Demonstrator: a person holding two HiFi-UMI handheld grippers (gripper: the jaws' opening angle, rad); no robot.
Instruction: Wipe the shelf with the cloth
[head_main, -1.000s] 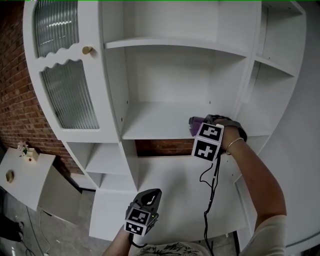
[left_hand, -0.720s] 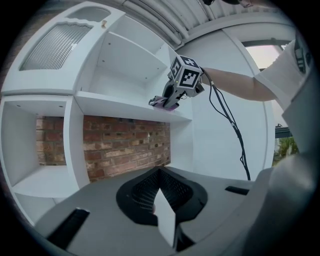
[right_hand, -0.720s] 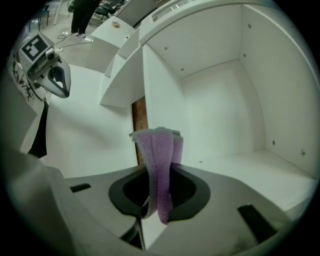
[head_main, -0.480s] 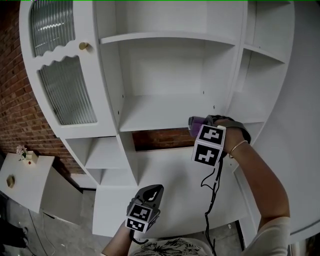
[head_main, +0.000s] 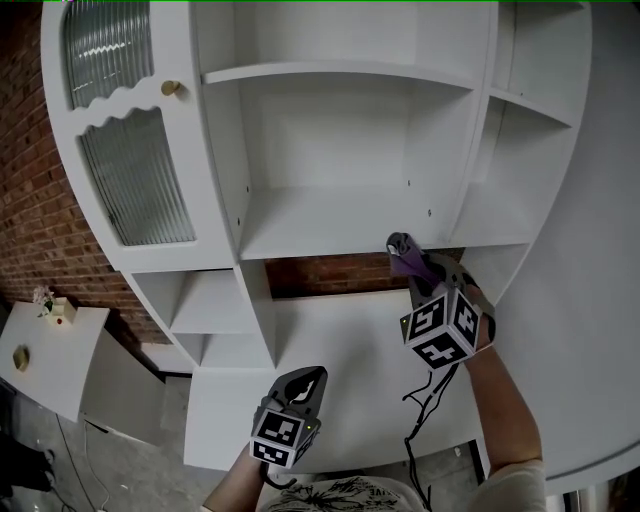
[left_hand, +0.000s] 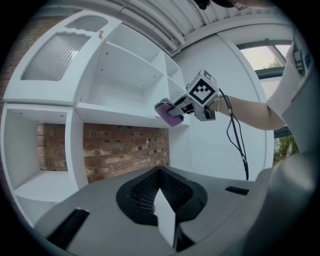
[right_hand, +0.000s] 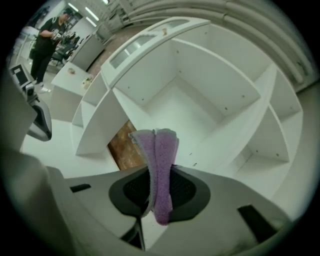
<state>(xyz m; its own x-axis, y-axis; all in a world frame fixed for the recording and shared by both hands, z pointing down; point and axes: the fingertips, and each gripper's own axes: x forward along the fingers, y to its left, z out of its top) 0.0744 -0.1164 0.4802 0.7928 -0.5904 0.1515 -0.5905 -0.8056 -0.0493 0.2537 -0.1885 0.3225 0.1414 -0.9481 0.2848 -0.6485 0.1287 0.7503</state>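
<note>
Left tool (left_hand: 162, 212), bottom of view: jaws together, nothing between them. Beyond it is a white shelf (left_hand: 115, 111), with a brick wall (left_hand: 125, 150) showing in the open bay below. Right tool (left_hand: 176, 107), marker cube (left_hand: 204, 90) on top, holds a purple cloth (left_hand: 167, 113) at the shelf's front edge, right end; touching or just off, cannot tell. Forearm (left_hand: 250, 112) and black cable (left_hand: 236, 142) run off right. Ribbed glass door (left_hand: 55, 50) upper left. Window (left_hand: 270, 57) far right.

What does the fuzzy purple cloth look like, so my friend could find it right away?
Find the big white wooden shelf unit and follow its wide middle shelf to the right end. There the right gripper pinches a fuzzy purple cloth, folded into a strip. It is the only soft, purple thing among plain white boards.
</note>
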